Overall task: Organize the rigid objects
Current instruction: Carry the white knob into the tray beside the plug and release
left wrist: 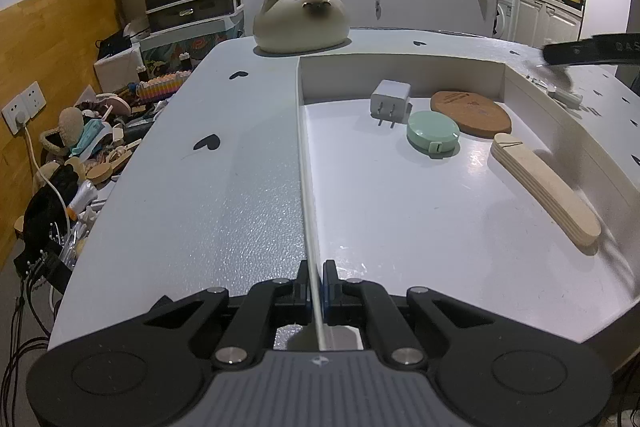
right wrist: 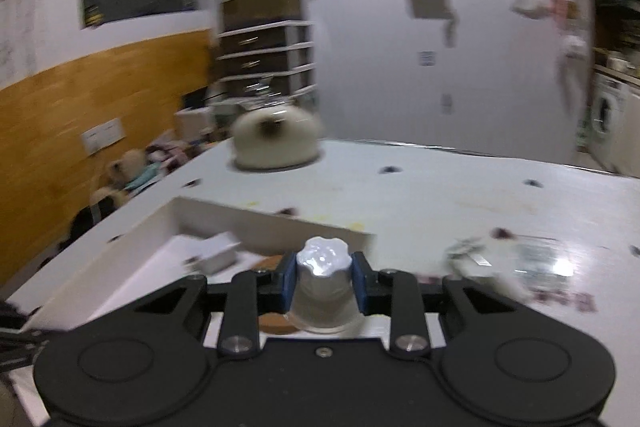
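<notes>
Here, through the left wrist camera, I see my left gripper (left wrist: 316, 285) at the bottom centre of the frame, its jaws pinched together on the thin left wall of the white tray (left wrist: 307, 187), which runs up the middle of the picture. Inside the tray, in the upper right of the frame, sit a white plug adapter (left wrist: 390, 101) with its prongs toward me, a round mint-green case (left wrist: 433, 133) just beside it, and a brown cork coaster (left wrist: 470, 111) lying flat near the far wall. A pale wooden stick (left wrist: 546, 189) lies slanted along the right side of the tray floor. Beyond the tray, at upper centre, a cream cat-shaped holder (left wrist: 302, 23) stands on the grey table (left wrist: 180, 187). A dark blurred bar crosses the upper right edge; I cannot tell what it is.

Through the right wrist camera, which is blurred, my right gripper (right wrist: 324, 285) sits at lower centre, its blue pads clamped on either side of a small clear bottle with a white ridged cap (right wrist: 323, 261). The bottle stands upright between the jaws. The tray shows at lower left, with the adapter and coaster partly hidden behind the gripper. Blurred packets (right wrist: 532, 263) lie on the table at right.
</notes>
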The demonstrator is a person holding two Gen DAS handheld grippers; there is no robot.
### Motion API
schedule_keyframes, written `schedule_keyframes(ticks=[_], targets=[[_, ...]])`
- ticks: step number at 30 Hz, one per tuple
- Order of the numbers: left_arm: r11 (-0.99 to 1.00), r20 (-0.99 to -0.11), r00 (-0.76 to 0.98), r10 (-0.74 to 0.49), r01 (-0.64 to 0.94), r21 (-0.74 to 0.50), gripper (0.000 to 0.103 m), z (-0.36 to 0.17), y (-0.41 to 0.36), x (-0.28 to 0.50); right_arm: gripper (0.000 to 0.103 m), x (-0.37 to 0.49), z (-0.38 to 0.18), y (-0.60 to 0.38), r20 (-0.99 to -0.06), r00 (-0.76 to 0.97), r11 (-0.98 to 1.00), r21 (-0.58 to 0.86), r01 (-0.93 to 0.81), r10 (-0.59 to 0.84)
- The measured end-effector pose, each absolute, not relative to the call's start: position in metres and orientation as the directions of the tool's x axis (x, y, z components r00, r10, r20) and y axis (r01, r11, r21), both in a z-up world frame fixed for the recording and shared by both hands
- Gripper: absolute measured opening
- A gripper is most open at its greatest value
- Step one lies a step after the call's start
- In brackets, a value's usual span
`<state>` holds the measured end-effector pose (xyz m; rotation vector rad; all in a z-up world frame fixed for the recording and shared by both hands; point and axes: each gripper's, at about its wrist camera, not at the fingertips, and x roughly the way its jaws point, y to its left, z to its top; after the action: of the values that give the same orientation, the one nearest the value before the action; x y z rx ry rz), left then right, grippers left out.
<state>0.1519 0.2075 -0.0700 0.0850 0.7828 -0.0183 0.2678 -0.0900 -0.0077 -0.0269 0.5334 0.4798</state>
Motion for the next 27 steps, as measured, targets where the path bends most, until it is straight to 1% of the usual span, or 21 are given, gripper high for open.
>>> schedule_keyframes(ticks=[6,10,17,22,27], targets=[[0.996,-0.703,0.711,0.012,0.050,0.067,0.004,-0.070,0.208,0.151,0.030,0.267,-0.009,-0.040,-0.537,0.644,0.808,0.130,-0.575,0.544],[0.996,-0.703,0.711,0.012,0.050,0.068,0.004,-0.070,0.208,0.151,0.030,0.268,-0.014,-0.007,-0.570,0.579,0.765,0.143,-0.628,0.583],[0.997,-0.703,0.712,0.012,0.049,0.066,0.004,-0.070,0.208,0.151,0.030,0.278,-0.037,0.043,-0.656,0.483,0.736,0.168,-0.656,0.580],[0.997,-0.698,0.716,0.011,0.049,0.067,0.004,-0.070,0.208,0.151,0.030,0.286,-0.047,0.066,-0.673,0.469,0.739,0.173,-0.651,0.571],[0.997,-0.695,0.719,0.007,0.050,0.061,0.004,-0.071,0.208,0.150,0.030,0.293,-0.050,0.081,-0.671,0.492,0.749,0.146,-0.646,0.555]])
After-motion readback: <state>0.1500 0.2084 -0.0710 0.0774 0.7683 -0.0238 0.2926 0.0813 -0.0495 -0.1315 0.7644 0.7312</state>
